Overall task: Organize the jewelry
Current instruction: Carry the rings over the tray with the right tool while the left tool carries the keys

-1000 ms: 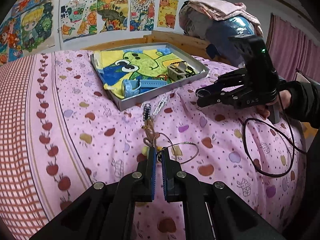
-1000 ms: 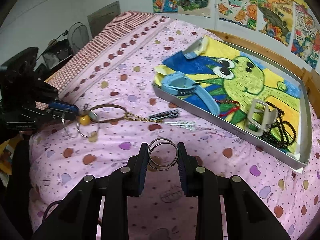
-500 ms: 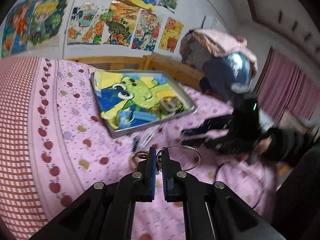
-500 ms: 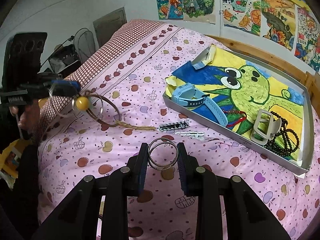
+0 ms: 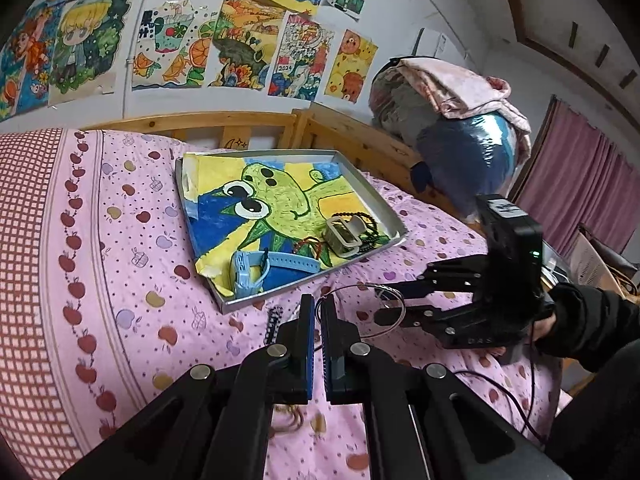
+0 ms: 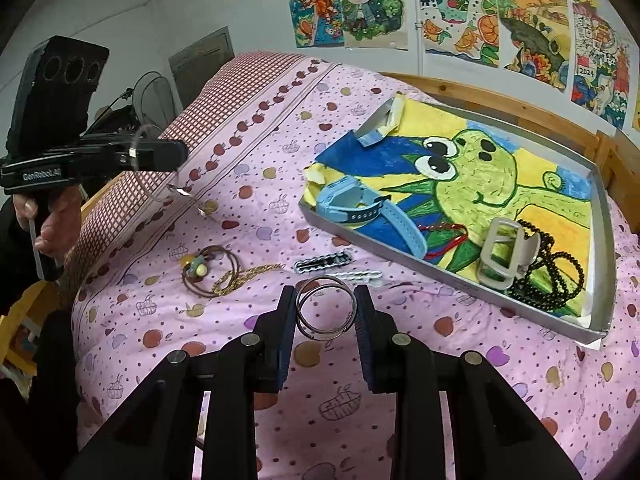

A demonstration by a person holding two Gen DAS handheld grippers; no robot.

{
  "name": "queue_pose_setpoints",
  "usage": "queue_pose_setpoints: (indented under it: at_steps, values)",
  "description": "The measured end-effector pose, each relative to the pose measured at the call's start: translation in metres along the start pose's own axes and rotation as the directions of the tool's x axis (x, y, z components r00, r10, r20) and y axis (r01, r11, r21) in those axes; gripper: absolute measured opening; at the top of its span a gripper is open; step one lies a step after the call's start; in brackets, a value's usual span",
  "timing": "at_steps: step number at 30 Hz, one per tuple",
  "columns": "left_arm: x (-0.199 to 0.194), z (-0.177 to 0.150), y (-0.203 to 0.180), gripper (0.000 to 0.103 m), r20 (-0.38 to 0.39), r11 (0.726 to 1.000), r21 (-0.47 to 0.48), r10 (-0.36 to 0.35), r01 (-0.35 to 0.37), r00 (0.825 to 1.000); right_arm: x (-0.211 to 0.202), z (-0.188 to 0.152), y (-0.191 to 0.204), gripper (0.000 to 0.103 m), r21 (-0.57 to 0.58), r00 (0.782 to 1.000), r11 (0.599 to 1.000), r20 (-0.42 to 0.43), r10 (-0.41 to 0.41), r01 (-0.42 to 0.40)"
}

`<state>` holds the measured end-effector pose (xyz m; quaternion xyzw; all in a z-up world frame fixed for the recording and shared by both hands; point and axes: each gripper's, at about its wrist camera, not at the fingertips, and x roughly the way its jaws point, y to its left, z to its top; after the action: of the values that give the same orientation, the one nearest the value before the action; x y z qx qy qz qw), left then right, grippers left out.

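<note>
change: left gripper [image 5: 317, 344], fingers clenched on thin wire bangle [image 5: 362, 312], has lifted it off the bed [image 6: 248, 216]; cord necklace [image 6: 208, 272] dropped back there | right gripper [image 6: 325, 312] still pinches ring pair [image 6: 326, 308] | next: likely tray [image 6: 600, 216]

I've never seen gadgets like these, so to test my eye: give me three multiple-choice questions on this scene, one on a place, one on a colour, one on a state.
1. Where is the blue watch?
A in the tray
B on the bedspread
C in a gripper

2. What colour is the long bead necklace?
A pink
B black
C white

3. The right gripper is:
A open and empty
B shut on nothing
C shut on silver rings

Answers:
1 A, it lies on the tray's frog drawing.
2 B, dark beads coil beside the grey clip.
3 C, its fingers pinch the rings from both sides.
</note>
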<state>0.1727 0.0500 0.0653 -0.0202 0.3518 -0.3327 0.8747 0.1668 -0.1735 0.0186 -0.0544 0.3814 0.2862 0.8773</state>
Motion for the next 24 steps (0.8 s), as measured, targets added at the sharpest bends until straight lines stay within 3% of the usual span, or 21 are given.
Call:
queue_pose_setpoints:
  at_steps: [7,16,24]
  values:
    - [0.040,0.025,0.005,0.004,0.009,0.998,-0.037,0.043,-0.043,0.999,-0.001,0.015,-0.024,0.025,0.055,0.998,0.997,0.026,-0.061,0.059]
    - [0.112,0.068,0.020,0.004,0.014,0.986,-0.134,0.099,-0.096,0.995,0.013,0.056,-0.092,0.025,0.155,0.973,0.963,0.031,-0.230,0.222]
    - [0.163,0.086,0.030,0.004,-0.032,0.969,-0.179,0.168,-0.171,0.985,0.043,0.074,-0.125,0.025,0.235,0.962,0.935,-0.001,-0.272,0.265]
